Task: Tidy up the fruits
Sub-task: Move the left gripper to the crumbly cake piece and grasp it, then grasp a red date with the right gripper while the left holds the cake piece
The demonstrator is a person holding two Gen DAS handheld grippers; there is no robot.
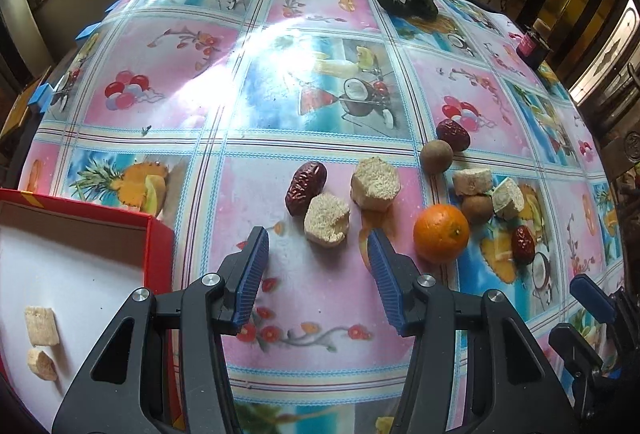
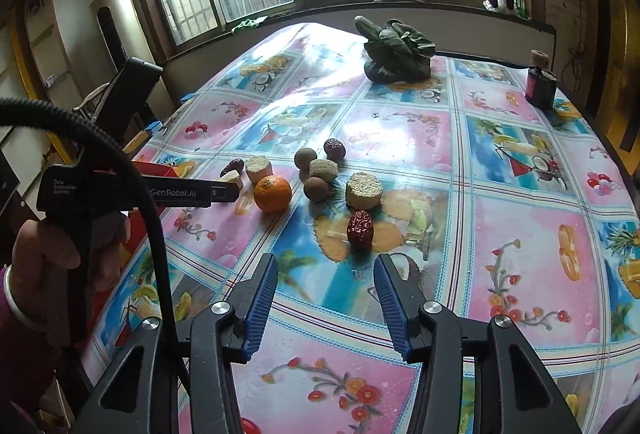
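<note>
Peeking left, only that cam catches the red box (image 1: 158,250) holding two pale chunks (image 1: 41,326); both the left gripper (image 1: 318,262) and the right gripper (image 2: 326,286) gape empty.

Ahead of the left gripper (image 1: 318,254), whose jaws stand apart with nothing between them, bare tablecloth (image 1: 320,298) lies clear up to a beige porous chunk (image 1: 327,219) that touches a red date (image 1: 305,187). The orange (image 1: 441,233) sits just beside the right-hand finger. The red box (image 1: 158,254) walls off the left side. Before the right gripper (image 2: 326,274), also parted and empty, a wrinkled date (image 2: 360,227) stands nearest, with a round chunk (image 2: 363,190) close behind. The far table is free up to the leafy greens (image 2: 396,52) and a dark bottle (image 2: 540,84).
</note>
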